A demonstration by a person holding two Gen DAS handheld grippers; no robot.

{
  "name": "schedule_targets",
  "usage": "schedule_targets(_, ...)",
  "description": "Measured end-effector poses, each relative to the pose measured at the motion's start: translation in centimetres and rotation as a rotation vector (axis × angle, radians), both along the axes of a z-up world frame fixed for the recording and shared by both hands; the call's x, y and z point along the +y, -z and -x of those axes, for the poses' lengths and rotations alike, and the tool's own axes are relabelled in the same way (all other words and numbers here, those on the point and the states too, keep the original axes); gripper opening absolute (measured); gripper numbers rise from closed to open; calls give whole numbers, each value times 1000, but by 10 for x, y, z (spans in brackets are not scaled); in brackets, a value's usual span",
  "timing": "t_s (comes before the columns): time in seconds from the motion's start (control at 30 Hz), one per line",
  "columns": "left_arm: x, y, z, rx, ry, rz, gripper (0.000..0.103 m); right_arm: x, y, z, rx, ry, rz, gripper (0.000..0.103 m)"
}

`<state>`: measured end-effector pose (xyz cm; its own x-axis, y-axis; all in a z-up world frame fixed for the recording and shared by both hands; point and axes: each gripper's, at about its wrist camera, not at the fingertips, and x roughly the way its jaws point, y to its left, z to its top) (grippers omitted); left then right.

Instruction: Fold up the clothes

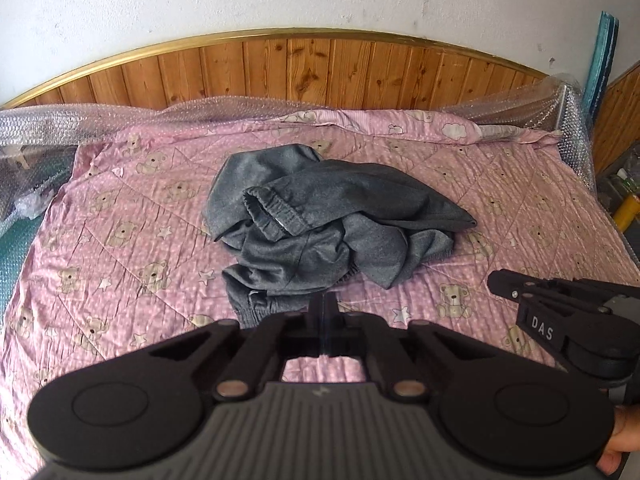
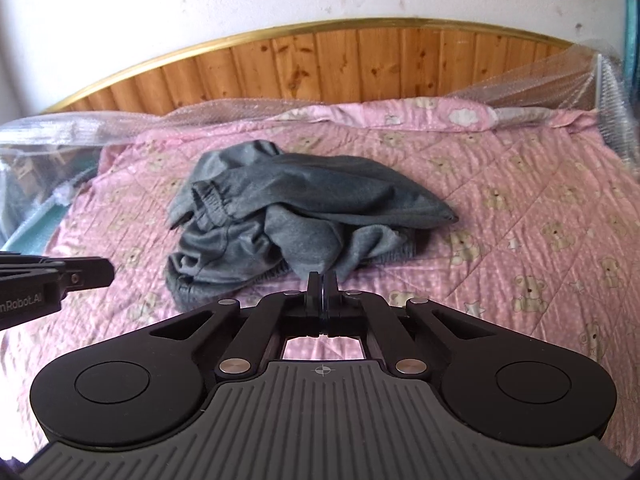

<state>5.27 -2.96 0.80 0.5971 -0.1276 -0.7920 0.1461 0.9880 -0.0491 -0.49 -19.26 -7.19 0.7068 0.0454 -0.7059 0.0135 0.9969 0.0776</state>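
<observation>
A crumpled grey garment with an elastic waistband (image 1: 320,220) (image 2: 288,216) lies in a heap in the middle of a pink teddy-bear quilt (image 1: 120,240) (image 2: 540,208). My left gripper (image 1: 325,298) hovers over the quilt just short of the heap's near edge, with its fingers pressed together and nothing between them. My right gripper (image 2: 322,278) is also shut and empty, its tips pointing at the near edge of the heap. Each gripper shows in the other's view, the right one (image 1: 504,284) at the right edge and the left one (image 2: 100,276) at the left edge. A hand (image 1: 618,440) shows at the lower right.
A wooden headboard with a gold rim (image 1: 304,68) (image 2: 320,64) stands behind the bed. Bubble wrap (image 1: 48,124) (image 2: 560,84) lines the far and side edges. A teal board (image 1: 600,60) leans at the right, with a yellow object (image 1: 628,208) below it.
</observation>
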Motion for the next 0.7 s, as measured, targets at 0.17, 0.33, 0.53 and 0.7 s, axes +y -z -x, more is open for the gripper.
schedule_targets(0.17, 35, 11, -15, 6, -31, 57, 102, 20, 4, -7, -23, 36, 80, 91)
schedule_targets(0.33, 57, 34, -45, 85, -91, 119, 102, 23, 20, -15, 31, 60, 78, 92)
schedule_targets(0.53, 61, 65, -90, 135, -141, 101, 102, 19, 53, -46, 118, 49, 66, 94)
schedule_targets(0.7, 70, 91, -128, 182, -243, 76, 102, 21, 56, -87, 54, -80, 93, 96)
